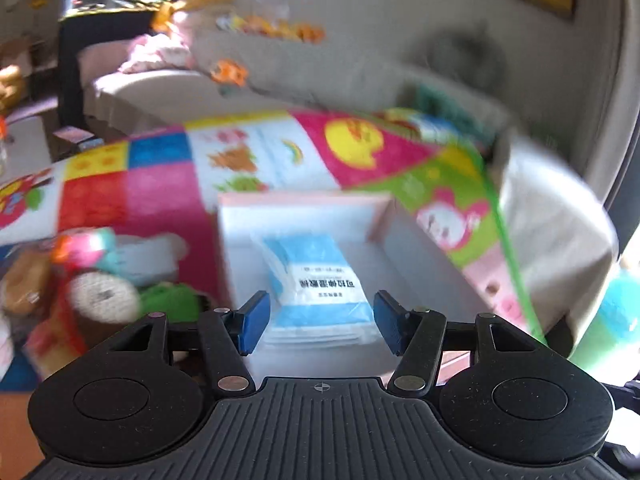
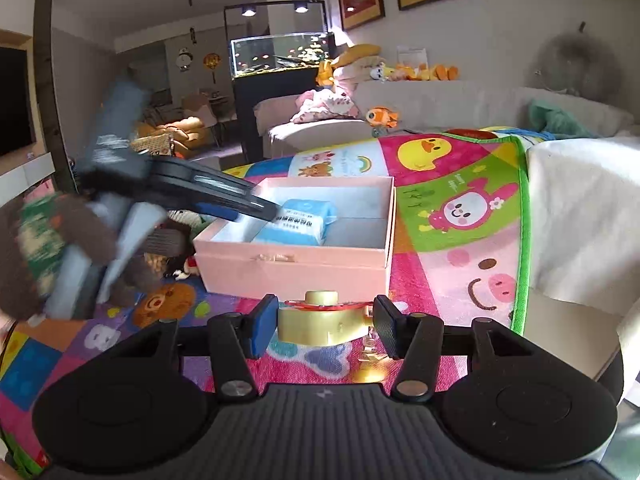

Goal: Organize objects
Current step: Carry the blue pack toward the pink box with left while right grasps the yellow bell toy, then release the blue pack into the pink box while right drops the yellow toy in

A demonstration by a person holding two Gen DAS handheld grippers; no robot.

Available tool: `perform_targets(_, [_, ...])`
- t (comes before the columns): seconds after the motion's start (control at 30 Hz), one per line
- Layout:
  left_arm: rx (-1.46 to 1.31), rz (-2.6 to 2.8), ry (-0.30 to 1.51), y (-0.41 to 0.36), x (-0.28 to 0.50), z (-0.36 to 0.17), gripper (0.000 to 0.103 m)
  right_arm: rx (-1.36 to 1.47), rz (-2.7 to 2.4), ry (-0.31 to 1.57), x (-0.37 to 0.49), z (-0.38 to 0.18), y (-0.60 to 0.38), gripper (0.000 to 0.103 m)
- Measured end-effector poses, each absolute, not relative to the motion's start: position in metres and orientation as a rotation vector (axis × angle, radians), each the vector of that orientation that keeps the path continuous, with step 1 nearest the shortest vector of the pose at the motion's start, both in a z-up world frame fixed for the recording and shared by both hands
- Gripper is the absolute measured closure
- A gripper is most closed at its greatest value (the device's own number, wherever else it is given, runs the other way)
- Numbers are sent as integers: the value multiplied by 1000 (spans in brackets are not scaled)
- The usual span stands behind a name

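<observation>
left gripper (image 1: 320, 326) — fingers apart | blue packet (image 1: 316, 276) in pink box (image 1: 304, 210)

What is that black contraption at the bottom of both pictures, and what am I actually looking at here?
No robot here: a person holds a two-finger gripper in each hand, each with a camera looking along its fingers. One picture comes from the left gripper, the other from the right gripper. Both look over a colourful play mat bearing an open pink box. A blue packet lies inside the box. The left gripper's fingers stand apart over that packet, not pressing it. The right gripper is shut on a yellowish toy with a red band. Blurred soft toys lie beside the box.
</observation>
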State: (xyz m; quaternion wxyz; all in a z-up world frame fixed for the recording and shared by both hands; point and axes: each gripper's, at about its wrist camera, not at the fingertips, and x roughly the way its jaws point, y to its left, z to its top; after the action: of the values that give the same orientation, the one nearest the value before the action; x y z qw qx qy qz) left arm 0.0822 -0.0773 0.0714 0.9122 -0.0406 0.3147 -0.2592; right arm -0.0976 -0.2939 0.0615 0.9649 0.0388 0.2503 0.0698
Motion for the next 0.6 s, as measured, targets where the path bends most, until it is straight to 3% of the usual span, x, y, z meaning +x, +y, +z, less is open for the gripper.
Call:
perform_targets(0.3, [-237, -519, 710, 9, 17, 40, 41, 90, 135, 331, -31, 141, -289, 49])
perform_targets(0.33, [-252, -498, 712, 17, 14, 35, 41, 82, 114, 311, -16, 149, -287, 46])
perform_targets(0.37, [-260, -478, 713, 19, 16, 32, 41, 69, 97, 306, -2, 155, -283, 30])
perform_targets(0.4, [-266, -458, 714, 27, 15, 30, 41, 64, 68, 304, 9, 157, -280, 22])
perform_targets(0.47, [-272, -427, 709, 42, 12, 27, 41, 64, 52, 319, 18, 152, -274, 21])
perform_targets(0.6, [-316, -360, 687, 68, 15, 30, 41, 24, 126, 409, -3, 108, -246, 9])
